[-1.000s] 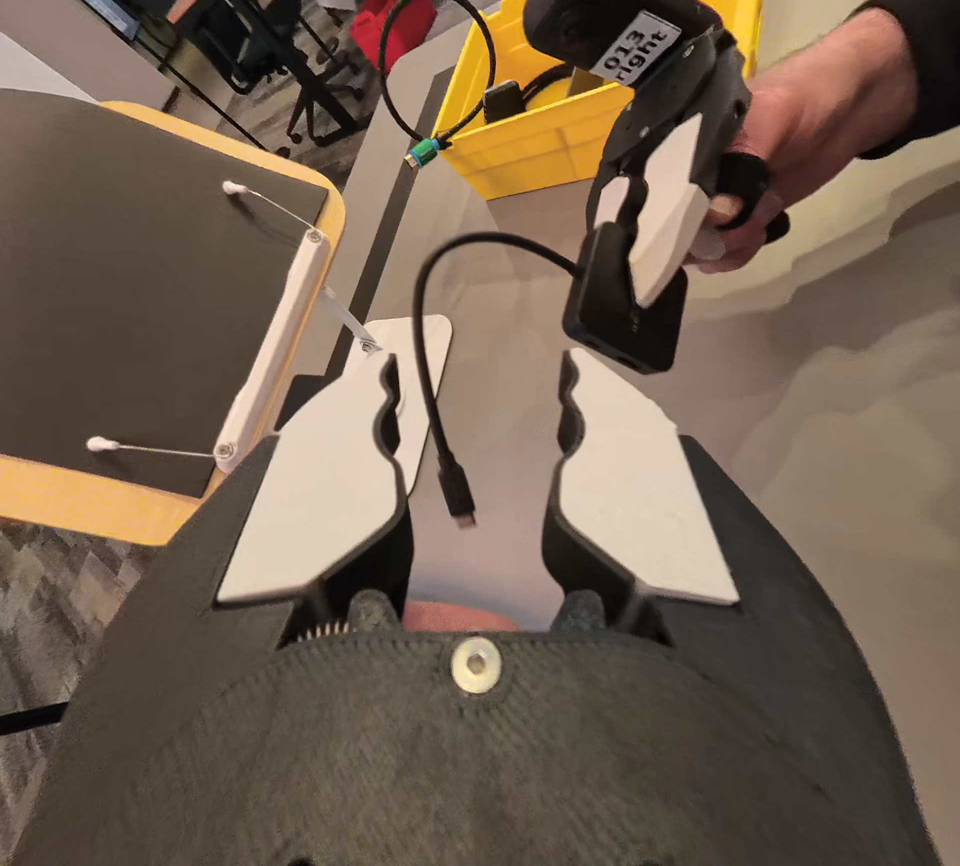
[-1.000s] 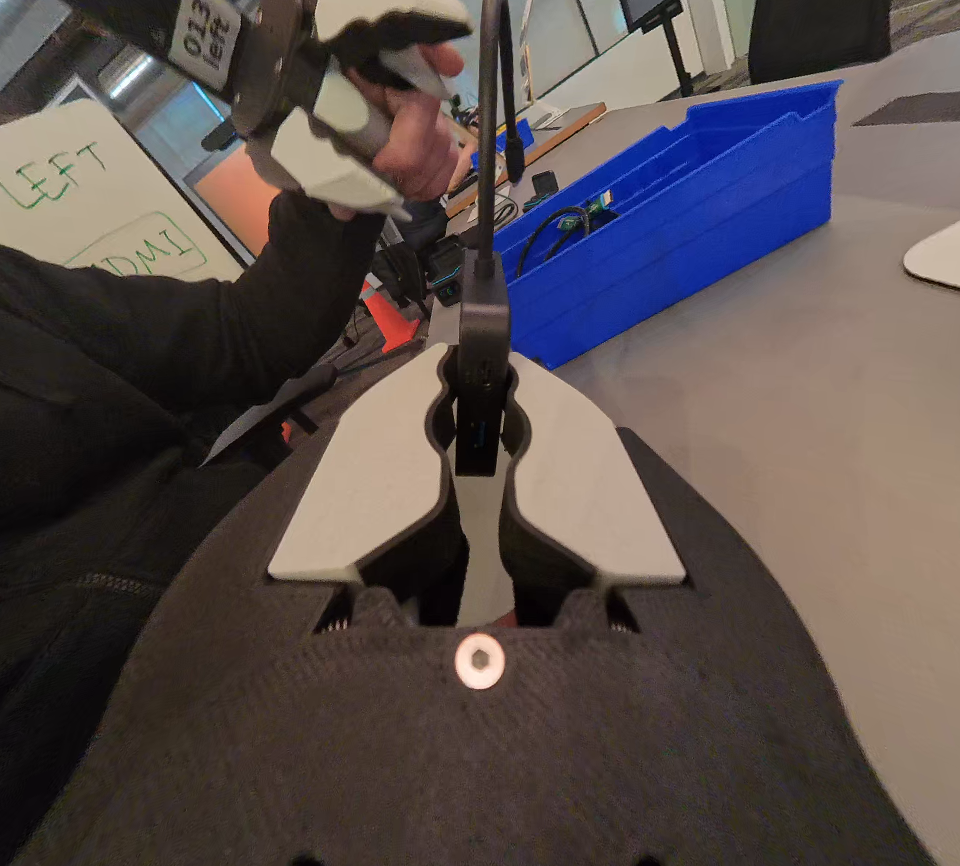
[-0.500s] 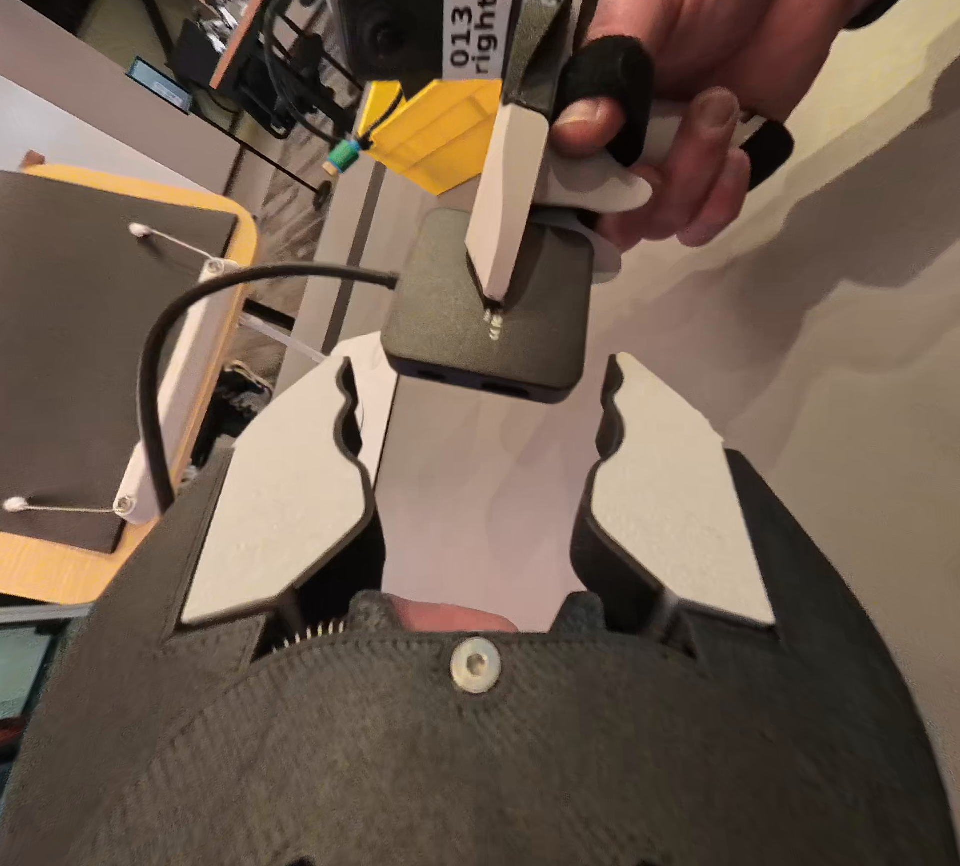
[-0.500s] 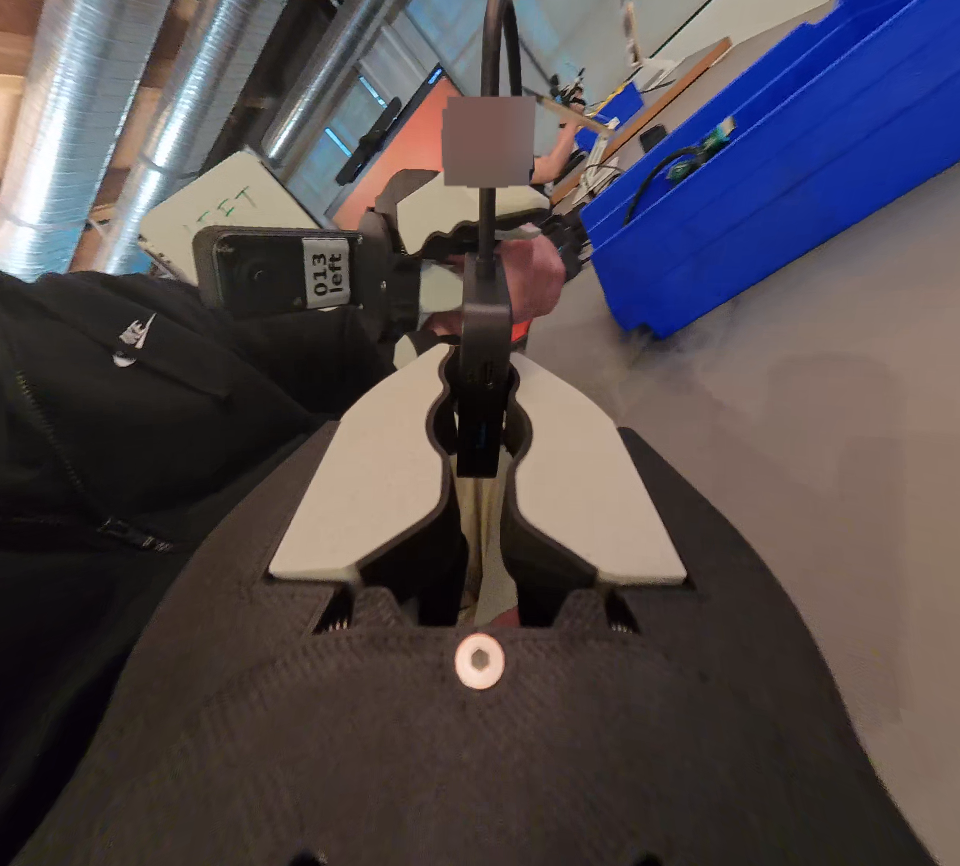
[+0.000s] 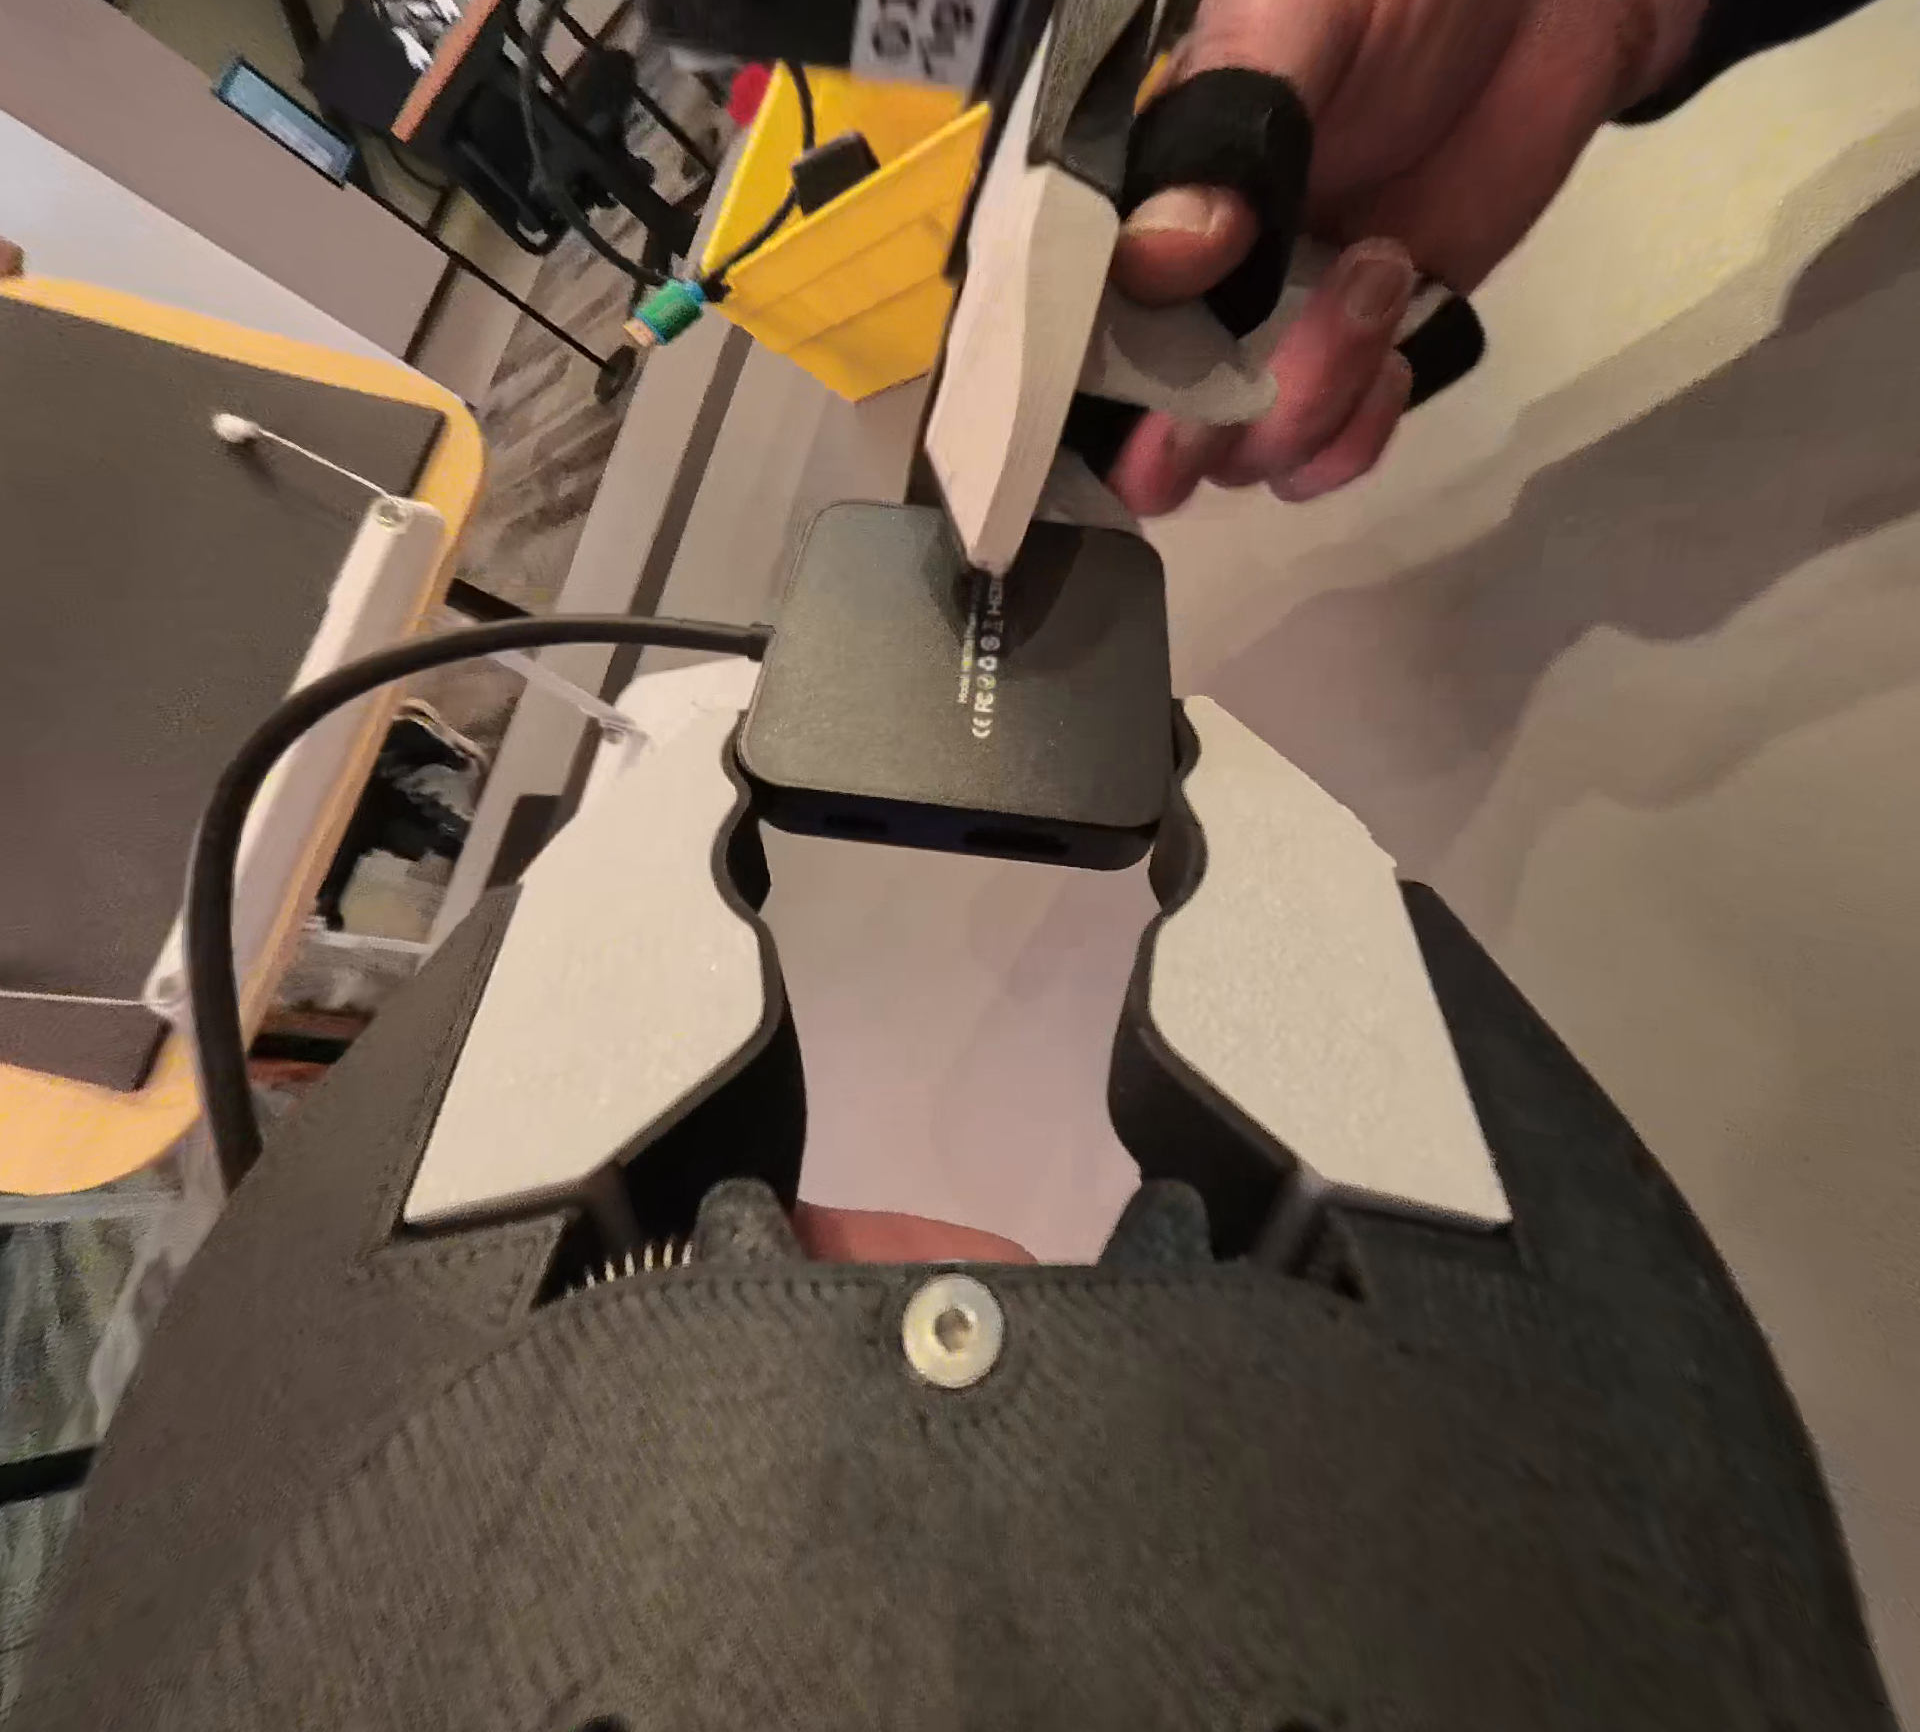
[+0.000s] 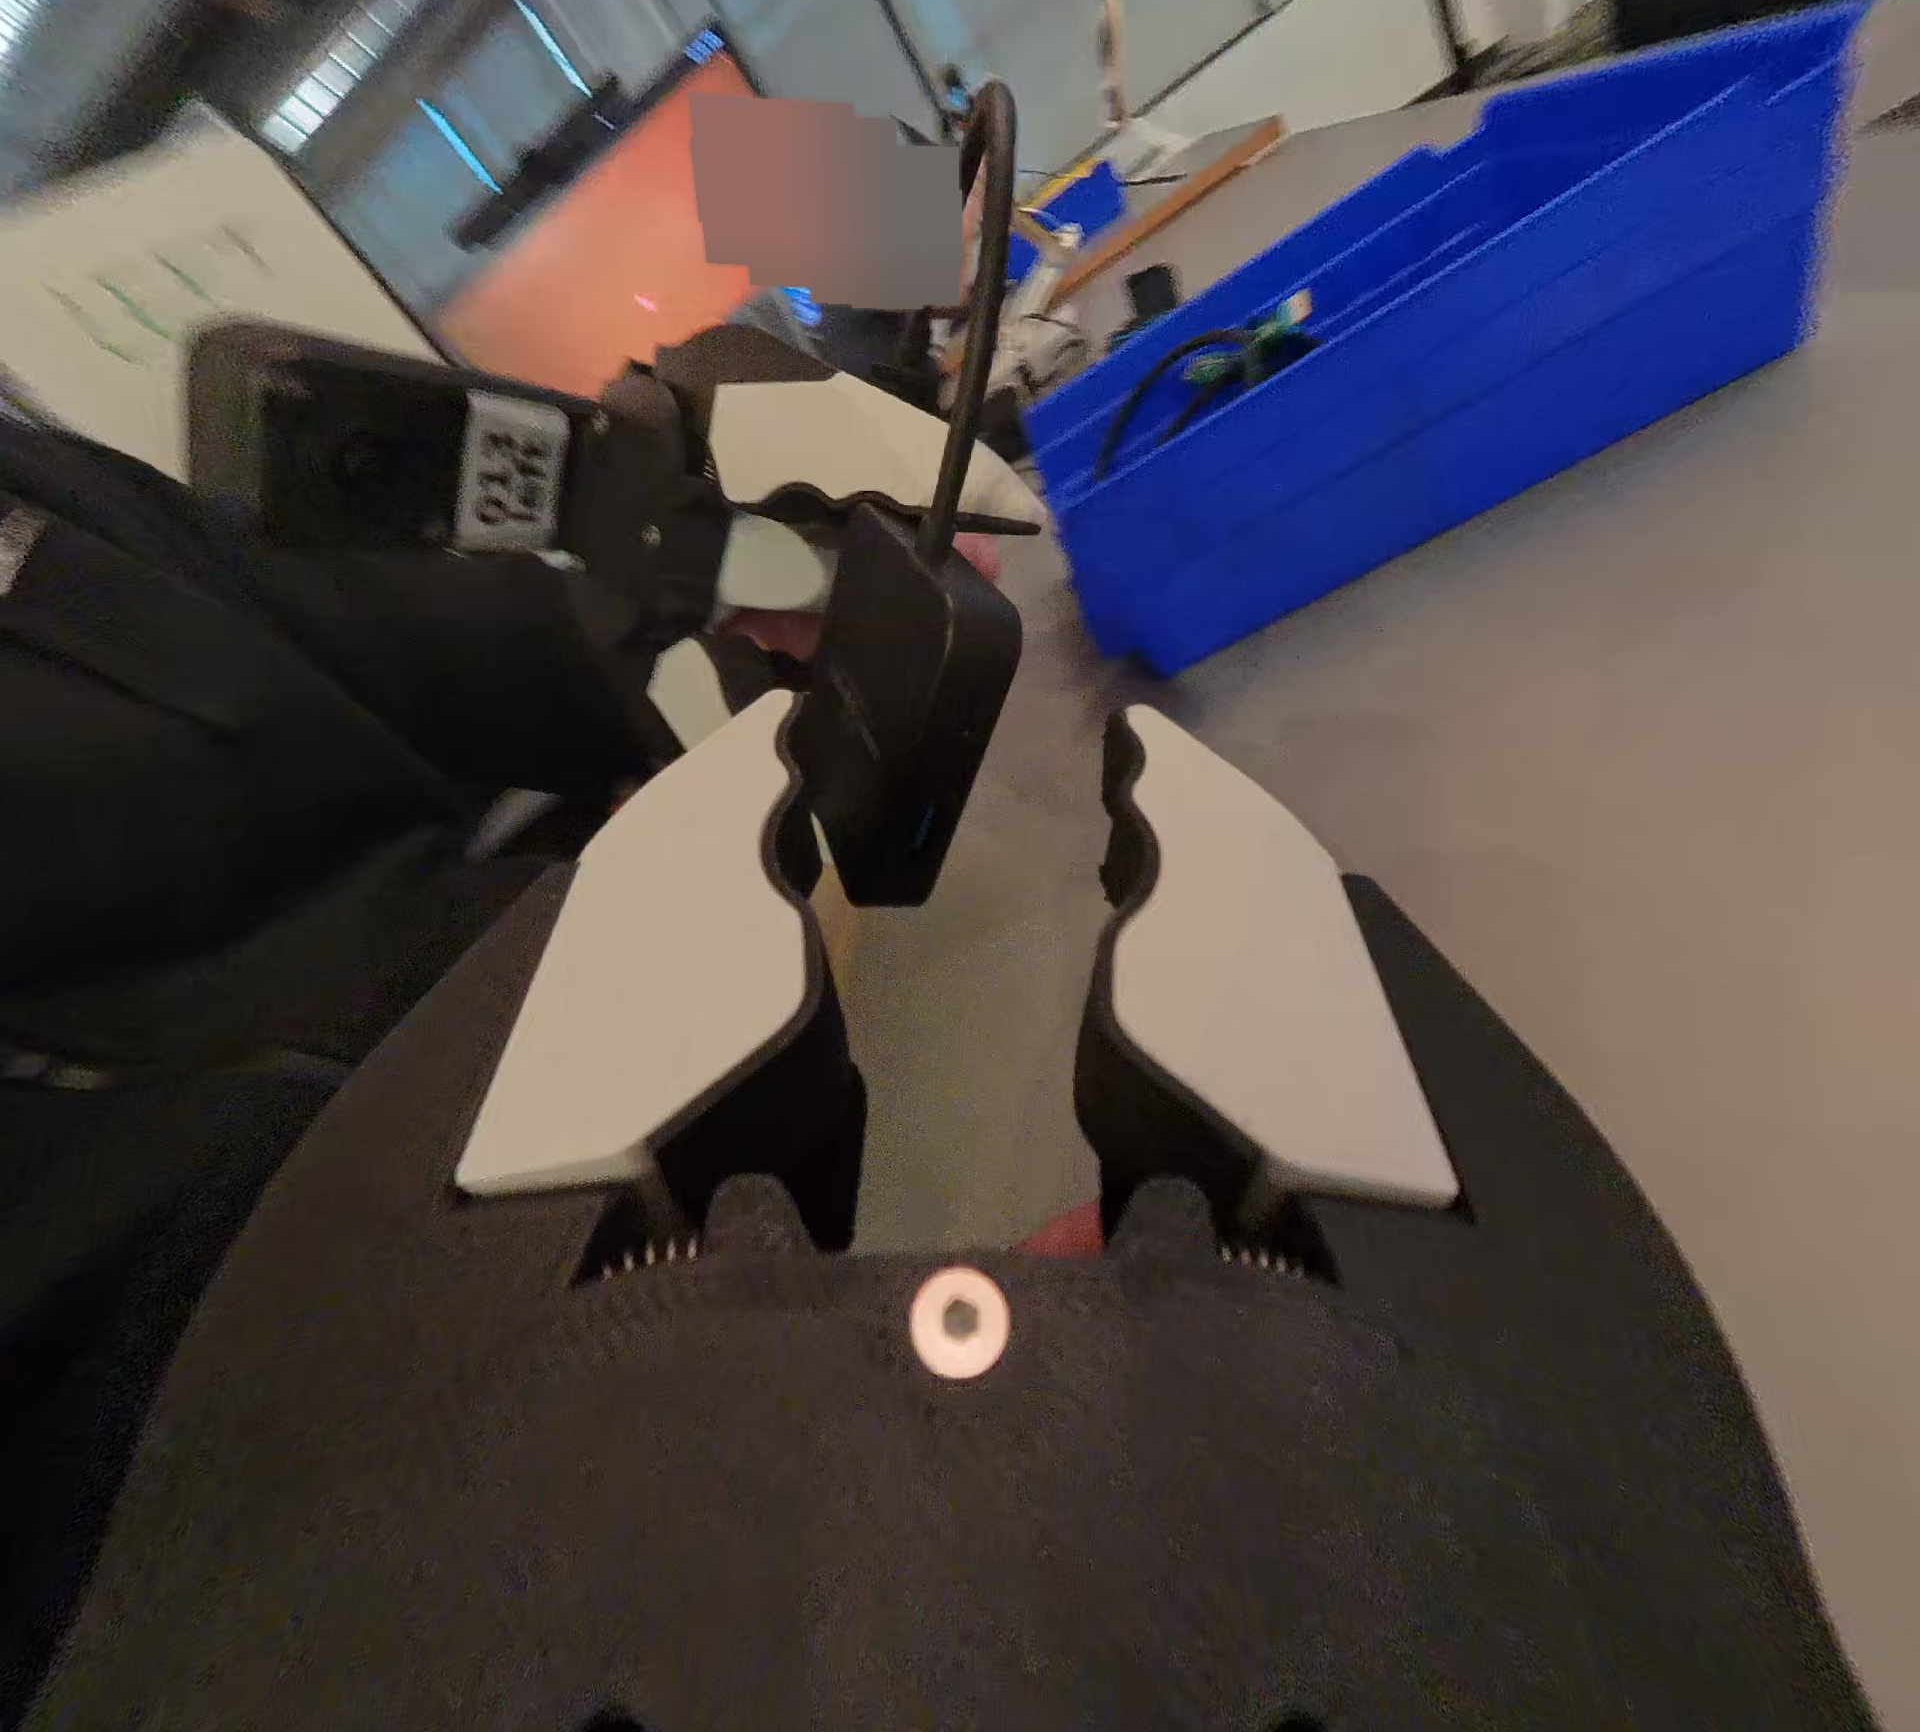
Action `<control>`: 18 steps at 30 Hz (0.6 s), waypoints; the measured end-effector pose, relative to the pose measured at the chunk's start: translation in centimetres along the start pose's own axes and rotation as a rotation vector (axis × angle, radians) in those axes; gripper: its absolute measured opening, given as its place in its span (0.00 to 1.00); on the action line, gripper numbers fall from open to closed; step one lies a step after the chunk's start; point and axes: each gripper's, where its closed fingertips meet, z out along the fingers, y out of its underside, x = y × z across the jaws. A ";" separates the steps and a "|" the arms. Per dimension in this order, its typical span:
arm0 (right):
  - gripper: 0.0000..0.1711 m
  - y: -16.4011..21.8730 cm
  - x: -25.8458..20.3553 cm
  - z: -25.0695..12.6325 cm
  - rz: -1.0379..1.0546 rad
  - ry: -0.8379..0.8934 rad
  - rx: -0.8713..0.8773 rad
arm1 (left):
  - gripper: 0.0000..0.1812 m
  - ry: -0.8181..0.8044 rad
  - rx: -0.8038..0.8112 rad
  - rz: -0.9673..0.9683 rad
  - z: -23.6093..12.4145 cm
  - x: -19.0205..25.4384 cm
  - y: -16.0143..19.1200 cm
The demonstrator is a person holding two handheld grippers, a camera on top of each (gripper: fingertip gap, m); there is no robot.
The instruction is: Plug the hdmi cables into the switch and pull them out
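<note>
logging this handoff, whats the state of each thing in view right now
switch: in the air, gripped by its two sides in the left gripper, ports empty
switch cable: attached, hanging in a loop
right gripper: jaws open, switch between them
yellow bin: holds cables
blue bin: holds a cable

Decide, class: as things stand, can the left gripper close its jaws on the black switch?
Probably yes. The switch sits between the left gripper's fingertips, seemingly touching both, nothing between. The right gripper is open, one finger still resting on the switch's top, off the side edges the left jaws need.
</note>
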 end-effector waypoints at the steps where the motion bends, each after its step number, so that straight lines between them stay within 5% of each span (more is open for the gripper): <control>1: 0.31 -0.2 0.2 -0.4 -0.069 0.054 -0.009 | 0.40 0.007 -0.009 -0.014 0.0 -0.1 0.1; 10: 0.33 -0.6 0.5 -1.6 -0.972 0.573 -0.336 | 0.40 0.072 -0.032 -0.315 0.2 -1.1 1.2; 18: 0.34 -0.8 1.0 -0.2 -1.495 0.827 -0.573 | 0.40 0.155 -0.018 -0.562 0.4 -0.8 0.9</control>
